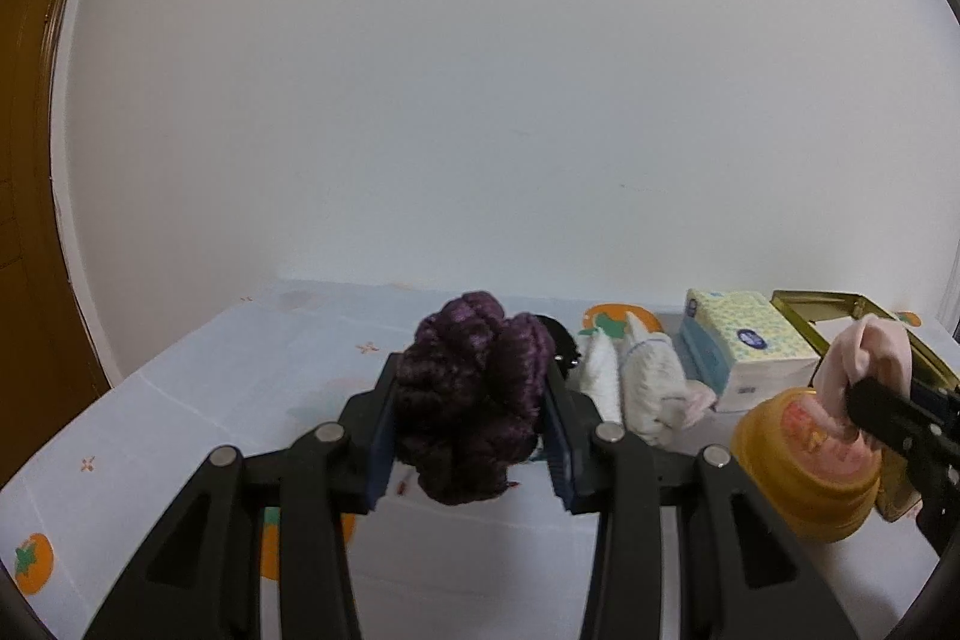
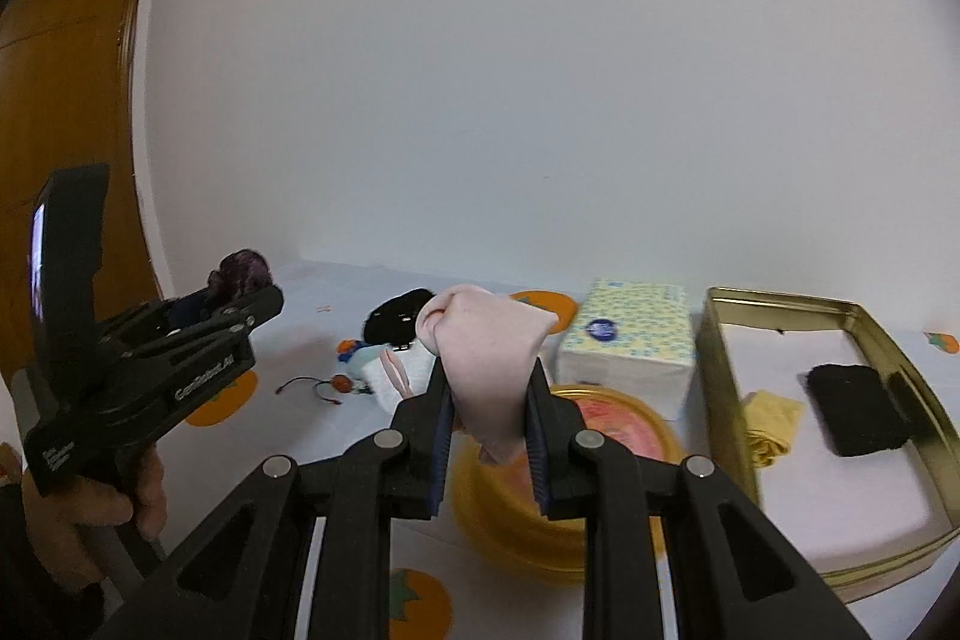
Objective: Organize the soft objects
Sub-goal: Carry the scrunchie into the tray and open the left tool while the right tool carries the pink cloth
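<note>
Left gripper (image 1: 471, 436): nearest in our left view, its two fingers are closed partway around a purple scrunchie (image 1: 474, 400), lifted above the table.
Right gripper (image 2: 489, 436): nearest in our right view, its fingers are pressed onto a pale pink sock (image 2: 489, 358), held in the air over a round yellow tin (image 2: 540, 496).
Table (image 1: 210, 400): we see a pale blue cloth printed with orange fruit shapes.
Middle ground, left view: white socks (image 1: 630, 388) lie just right of the scrunchie; a black soft item (image 1: 561, 334) sits behind it.
Tissue pack (image 2: 630, 340): it stands behind the yellow tin, beside the gold tray.
Gold tray (image 2: 726, 376): only our right view shows its inside, where a yellow cloth (image 2: 771, 427) and a black cloth (image 2: 855, 409) lie apart.
Only in right view: the person's hand (image 2: 90, 514) on the left gripper's handle, and a small cord with an orange bead (image 2: 327, 388) on the cloth.
Only in left view: the scrunchie's full bunched shape.
Far: we see a plain white wall (image 1: 480, 100) and a brown door (image 1: 30, 160) at left.
</note>
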Motion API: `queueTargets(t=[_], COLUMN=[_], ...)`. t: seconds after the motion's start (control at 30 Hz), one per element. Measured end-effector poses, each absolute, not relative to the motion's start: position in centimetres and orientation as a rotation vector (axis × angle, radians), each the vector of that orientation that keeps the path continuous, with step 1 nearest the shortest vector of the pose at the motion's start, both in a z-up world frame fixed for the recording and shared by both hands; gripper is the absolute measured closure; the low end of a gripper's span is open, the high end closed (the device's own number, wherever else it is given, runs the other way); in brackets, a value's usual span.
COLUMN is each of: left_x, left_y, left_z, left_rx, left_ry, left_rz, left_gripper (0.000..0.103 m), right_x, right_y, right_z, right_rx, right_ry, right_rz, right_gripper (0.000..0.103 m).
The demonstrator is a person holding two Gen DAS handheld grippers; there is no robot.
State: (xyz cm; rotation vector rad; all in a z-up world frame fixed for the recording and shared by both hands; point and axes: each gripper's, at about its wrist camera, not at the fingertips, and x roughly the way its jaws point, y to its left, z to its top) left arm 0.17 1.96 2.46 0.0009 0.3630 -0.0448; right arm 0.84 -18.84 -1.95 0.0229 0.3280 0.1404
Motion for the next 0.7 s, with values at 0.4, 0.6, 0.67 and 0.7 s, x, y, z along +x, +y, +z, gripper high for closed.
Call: queueTargets(t=[0.4, 0.6, 0.67, 0.7], left_x=[-1.0, -1.6, -1.8, -1.9], left_y=[-2.3, -4.5, -5.2, -5.5], left_z=[2.4, 2.5, 2.5, 2.5], left_rx=[-0.013, -0.001, 0.004, 0.005], left_ry=[0.381, 0.382, 0.381, 0.381], left_rz=[-0.101, -0.130, -0.139, -0.143], left_gripper=[0.063, 0.063, 0.063, 0.063], right_x=[-0.2, -0.9, -1.6, -1.8], right_y=[-22.9, -25.1, -25.3, -25.6], right_z=[-1.4, -1.1, -0.8, -0.8], right_rx=[0.028, 0.034, 0.033, 0.032], right_ry=[0.305, 0.297, 0.293, 0.292], right_rz=[0.081, 0.052, 0.043, 0.037], right_gripper=[0.079, 0.079, 0.079, 0.079])
